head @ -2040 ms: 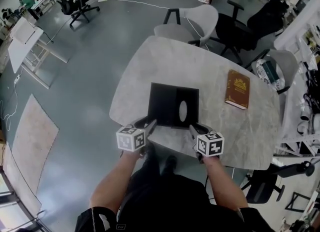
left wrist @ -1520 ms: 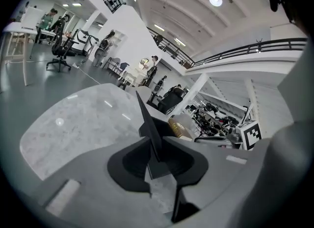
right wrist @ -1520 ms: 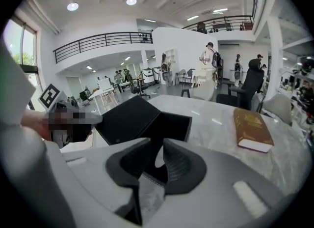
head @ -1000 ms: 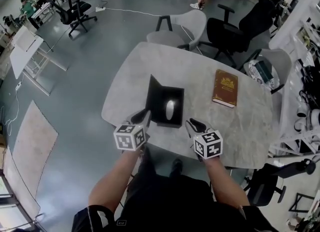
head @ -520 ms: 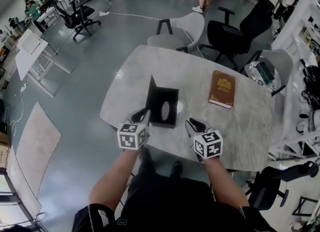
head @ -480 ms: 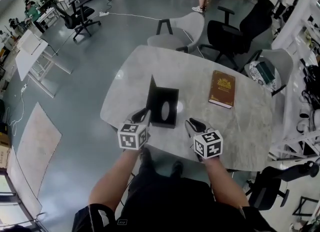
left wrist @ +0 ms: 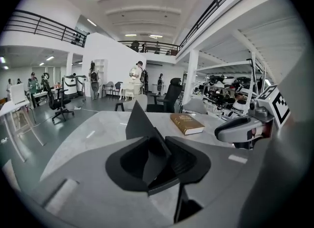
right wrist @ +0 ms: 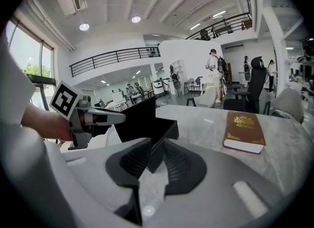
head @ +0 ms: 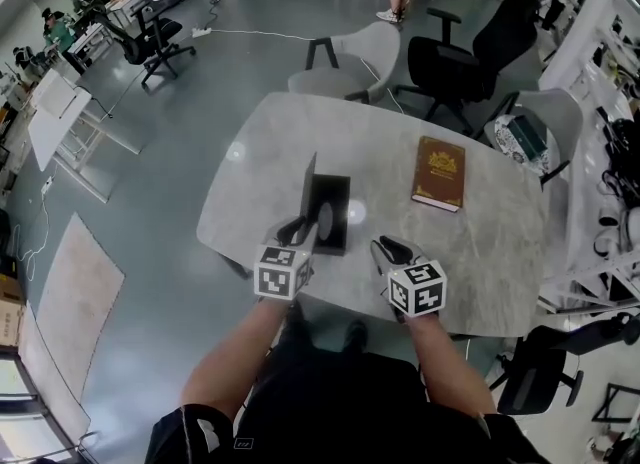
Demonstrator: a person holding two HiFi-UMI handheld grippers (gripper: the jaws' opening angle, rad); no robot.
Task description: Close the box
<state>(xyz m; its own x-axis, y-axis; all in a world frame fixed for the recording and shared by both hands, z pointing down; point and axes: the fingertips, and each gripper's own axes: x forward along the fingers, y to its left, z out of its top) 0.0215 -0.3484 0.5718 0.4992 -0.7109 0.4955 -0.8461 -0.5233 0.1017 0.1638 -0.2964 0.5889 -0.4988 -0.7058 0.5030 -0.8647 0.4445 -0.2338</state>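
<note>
A black box (head: 335, 220) lies on the marble table (head: 400, 132) with its lid (head: 311, 184) standing nearly upright on the left side. A pale oval shape (head: 325, 220) shows inside. My left gripper (head: 300, 230) is at the lid's near edge. In the left gripper view the lid (left wrist: 140, 124) runs between the jaws of that gripper (left wrist: 159, 156), which are opening. My right gripper (head: 388, 249) hovers to the right of the box, apart from it. Its jaws stand a narrow gap apart, holding nothing, with the box corner (right wrist: 158, 141) ahead of them.
A brown book (head: 439, 172) lies on the table to the right of the box. Grey chairs (head: 350, 57) and a black office chair (head: 465, 47) stand at the far side. The table's near edge runs just under both grippers.
The lid has swung up from lying flat to nearly upright. My left gripper has moved right, following the lid's edge. The right gripper has stayed in about the same place.
</note>
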